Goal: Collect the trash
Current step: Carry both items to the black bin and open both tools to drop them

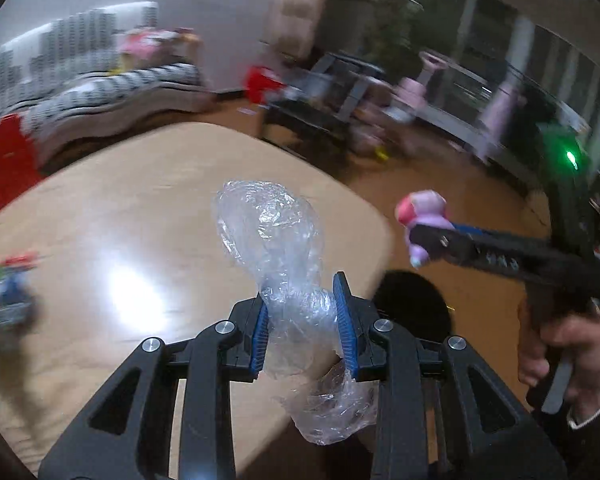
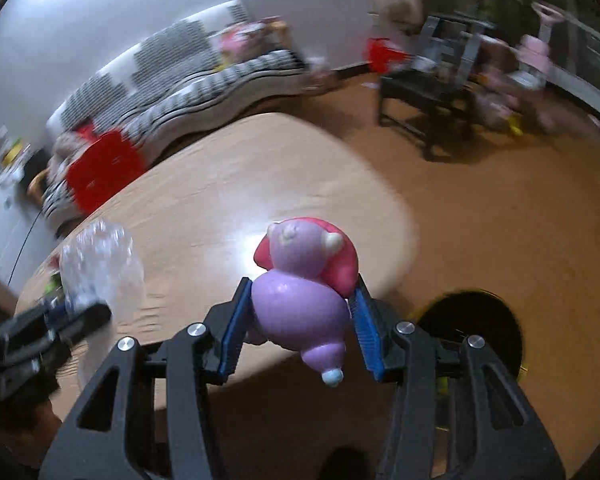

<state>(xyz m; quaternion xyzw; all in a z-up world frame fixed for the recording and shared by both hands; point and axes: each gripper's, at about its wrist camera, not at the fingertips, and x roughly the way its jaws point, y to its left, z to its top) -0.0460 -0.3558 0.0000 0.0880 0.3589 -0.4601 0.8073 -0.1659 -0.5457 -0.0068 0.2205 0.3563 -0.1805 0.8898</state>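
Note:
My left gripper (image 1: 302, 300) is shut on a crumpled clear plastic bag (image 1: 272, 232), which sticks up past the blue pads and hangs below them, over the wooden table (image 1: 120, 208). In the right wrist view the same bag (image 2: 100, 264) and left gripper (image 2: 80, 314) show blurred at the left. My right gripper (image 2: 302, 292) is shut on a purple and pink toy figure (image 2: 304, 280) above the table's near corner (image 2: 260, 168). The left wrist view shows that gripper (image 1: 420, 232) at the right, with a hand (image 1: 560, 352) on its grip.
A round black bin (image 2: 476, 328) stands on the brown floor just past the table's corner, also the dark round bin (image 1: 412, 304). Small colourful items (image 1: 8, 296) lie on the table's left. A striped sofa (image 2: 204, 80), red cushions (image 2: 104, 168) and a dark chair (image 2: 428, 92) stand beyond.

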